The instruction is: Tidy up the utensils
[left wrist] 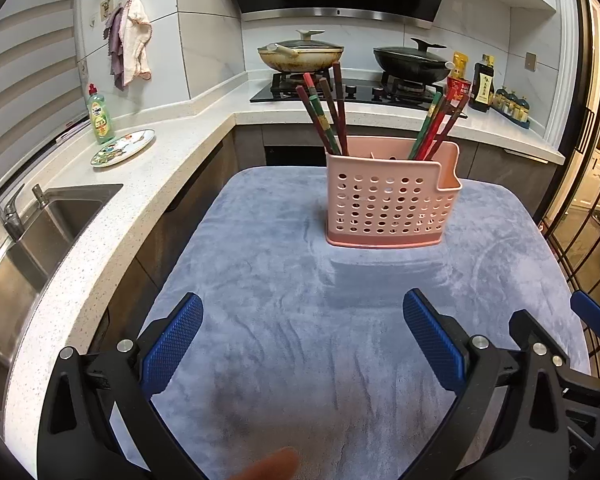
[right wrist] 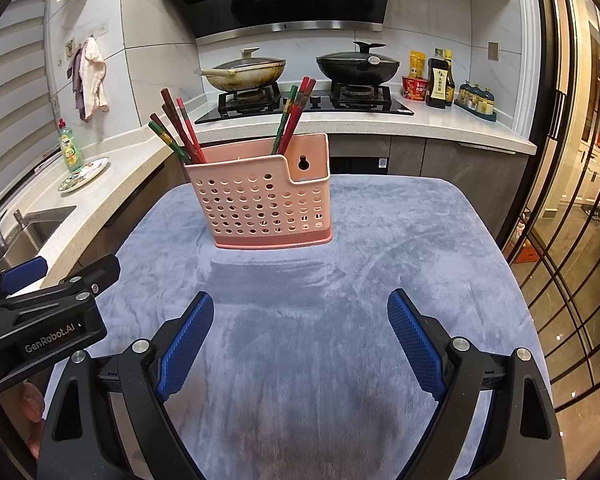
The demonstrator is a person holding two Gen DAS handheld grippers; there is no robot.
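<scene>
Two bunches of chopsticks stand in a pink perforated holder on the grey-blue cloth covering the counter, toward its far side. Behind it lie the stove and two lidded woks; the sink is off to the left. Bare cloth stretches between holder and tongs. Left chopsticks lean left, right chopsticks lean right (long axes roughly upright). Left tongs and right tongs both gape wide, released, holding nothing.
</scene>
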